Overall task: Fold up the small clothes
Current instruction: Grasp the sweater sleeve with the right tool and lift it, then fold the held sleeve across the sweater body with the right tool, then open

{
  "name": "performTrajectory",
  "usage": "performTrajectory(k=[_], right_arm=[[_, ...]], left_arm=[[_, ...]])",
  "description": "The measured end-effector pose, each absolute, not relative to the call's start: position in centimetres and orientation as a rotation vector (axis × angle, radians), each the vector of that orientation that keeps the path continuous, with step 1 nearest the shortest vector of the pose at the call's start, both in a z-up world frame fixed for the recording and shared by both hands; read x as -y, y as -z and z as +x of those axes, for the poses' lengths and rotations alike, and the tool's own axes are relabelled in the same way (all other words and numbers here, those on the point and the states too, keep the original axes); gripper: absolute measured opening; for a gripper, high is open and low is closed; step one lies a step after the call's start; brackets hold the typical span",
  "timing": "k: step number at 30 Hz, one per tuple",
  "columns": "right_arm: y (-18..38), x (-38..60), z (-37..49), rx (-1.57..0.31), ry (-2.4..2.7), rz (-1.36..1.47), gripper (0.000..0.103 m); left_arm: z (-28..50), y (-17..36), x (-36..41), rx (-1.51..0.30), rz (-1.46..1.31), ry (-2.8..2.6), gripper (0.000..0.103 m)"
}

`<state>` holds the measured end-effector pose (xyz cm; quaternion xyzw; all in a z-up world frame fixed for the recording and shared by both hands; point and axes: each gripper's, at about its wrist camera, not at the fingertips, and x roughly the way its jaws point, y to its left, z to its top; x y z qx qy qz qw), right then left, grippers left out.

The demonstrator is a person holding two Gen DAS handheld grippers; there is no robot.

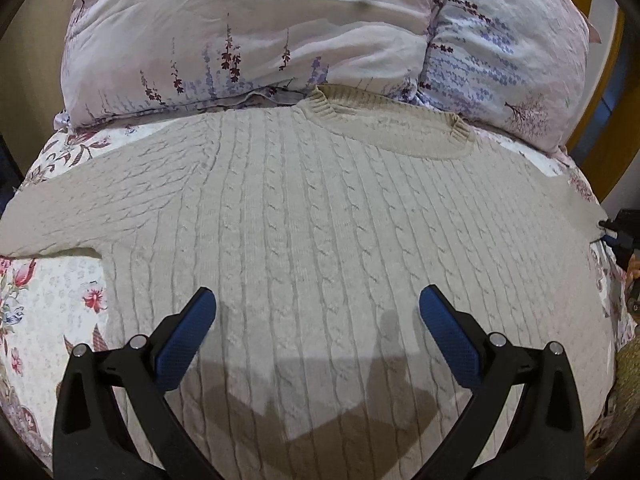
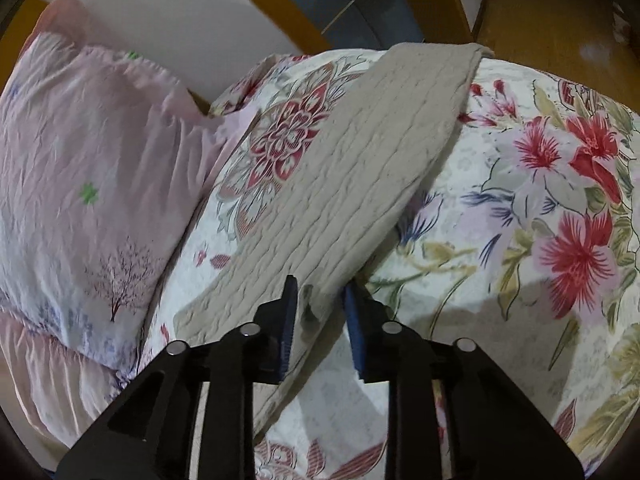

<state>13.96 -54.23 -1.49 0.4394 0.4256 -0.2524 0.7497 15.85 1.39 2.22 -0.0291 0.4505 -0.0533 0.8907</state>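
A beige cable-knit sweater (image 1: 320,200) lies flat on the bed, its neckline (image 1: 384,120) at the far side under the pillows. My left gripper (image 1: 318,292) hovers over the sweater's lower body, open, with its blue pads wide apart and nothing between them. In the right wrist view one sleeve (image 2: 360,160) stretches away across the flowered sheet. My right gripper (image 2: 321,284) is shut on the near part of that sleeve, with the knit pinched between its blue pads.
Pale pink printed pillows (image 1: 260,40) (image 2: 80,160) are piled at the head of the bed. A flowered bedsheet (image 2: 540,200) (image 1: 52,300) covers the mattress. A wooden bed frame (image 2: 540,20) and a white wall lie beyond.
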Motion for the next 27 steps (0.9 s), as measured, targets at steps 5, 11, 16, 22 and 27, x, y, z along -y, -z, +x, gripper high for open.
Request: performTrajectory(k=[5,11,16,22,27], right_arm=[[1.1,53.8,14.4,-0.93,0.56,0.886,0.012],[-2.4,51.4,15.5,-0.858,0.494,0.722,0.01],[-7.2,45.5,16.8,-0.786,0.289,0.577,0.01],[-8.5,34.5,17.7,-0.835,-0.073,0.463,0.01],[-2.9,27.2,18.5,-1.071,-0.234,0.414,0.01]], left_arm=[[16.2,-2.3,-1.7,-0.915,-0.088,0.127,0.101],[16.2,-2.3,-2.3,-0.904,-0.148,0.197,0.101],[16.2,-2.8,-3.0,-0.873,-0.264,0.267,0.101],[15.8,-3.4,-3.8,-0.832,-0.351,0.281,0.101],[15.6,-3.8,-3.8,-0.846,-0.353,0.299,0.101]])
